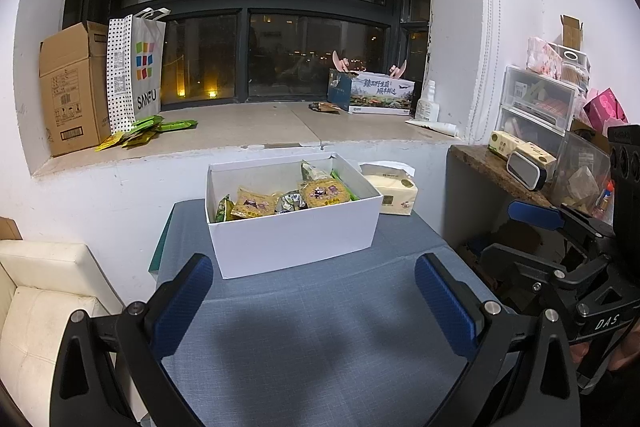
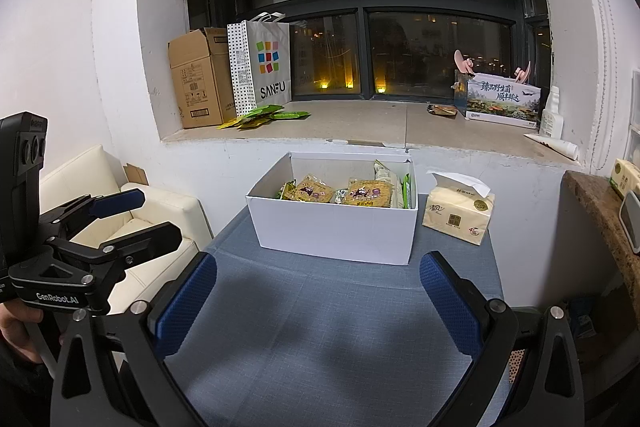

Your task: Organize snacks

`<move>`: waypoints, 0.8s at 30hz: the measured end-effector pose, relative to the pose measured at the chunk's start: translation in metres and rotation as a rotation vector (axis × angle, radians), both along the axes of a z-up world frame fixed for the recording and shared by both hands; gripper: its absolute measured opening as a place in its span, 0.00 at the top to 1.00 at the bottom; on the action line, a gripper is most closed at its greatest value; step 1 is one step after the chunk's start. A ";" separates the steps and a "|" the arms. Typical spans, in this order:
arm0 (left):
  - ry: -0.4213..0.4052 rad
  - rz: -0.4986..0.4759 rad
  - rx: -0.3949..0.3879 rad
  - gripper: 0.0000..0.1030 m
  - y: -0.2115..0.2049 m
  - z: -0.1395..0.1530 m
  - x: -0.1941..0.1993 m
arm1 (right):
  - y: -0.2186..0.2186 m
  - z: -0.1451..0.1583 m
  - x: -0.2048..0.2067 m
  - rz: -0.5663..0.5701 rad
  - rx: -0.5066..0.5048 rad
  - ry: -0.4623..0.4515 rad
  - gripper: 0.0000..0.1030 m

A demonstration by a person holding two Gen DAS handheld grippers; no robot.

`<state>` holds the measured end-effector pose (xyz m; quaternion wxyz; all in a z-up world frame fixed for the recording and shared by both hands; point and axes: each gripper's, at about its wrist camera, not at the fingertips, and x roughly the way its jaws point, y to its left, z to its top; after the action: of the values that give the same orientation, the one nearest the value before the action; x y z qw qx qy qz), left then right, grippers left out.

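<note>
Jaws apart; boxed snack packets (image 1: 280,201) half-hidden.

The right gripper (image 2: 318,301) hangs low over the blue-covered desk (image 2: 328,339) with its blue-padded fingers (image 2: 182,307) spread wide and nothing between them, while the left gripper (image 2: 132,223) sits at the left edge, also spread and empty, in front of a cream sofa (image 2: 160,211). Beyond the fingers stands an open white box (image 2: 332,231) holding yellow snack packs (image 2: 314,191) and green packets, with a tissue pack (image 2: 460,213) just beside its right side. On the windowsill (image 2: 360,127) behind are a cardboard box (image 2: 196,79), a SANFU bag (image 2: 266,67) with green snack packets (image 2: 264,118) at its foot, and a printed box (image 2: 502,101) at the right.
</note>
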<state>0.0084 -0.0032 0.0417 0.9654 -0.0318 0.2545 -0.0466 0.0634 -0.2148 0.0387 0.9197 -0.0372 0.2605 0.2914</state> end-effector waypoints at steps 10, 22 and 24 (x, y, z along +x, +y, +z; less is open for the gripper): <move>0.001 -0.004 -0.001 0.00 -0.002 0.000 0.000 | 0.001 0.000 -0.001 -0.003 0.000 -0.001 0.00; -0.007 -0.008 -0.006 0.00 -0.003 -0.001 -0.002 | 0.002 -0.001 -0.002 -0.003 -0.001 0.001 0.00; -0.015 -0.013 -0.012 0.00 -0.003 -0.002 -0.003 | 0.002 -0.001 -0.002 -0.002 -0.001 0.001 0.00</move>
<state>0.0052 -0.0064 0.0400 0.9667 -0.0356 0.2473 -0.0545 0.0615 -0.2131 0.0377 0.9199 -0.0369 0.2611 0.2902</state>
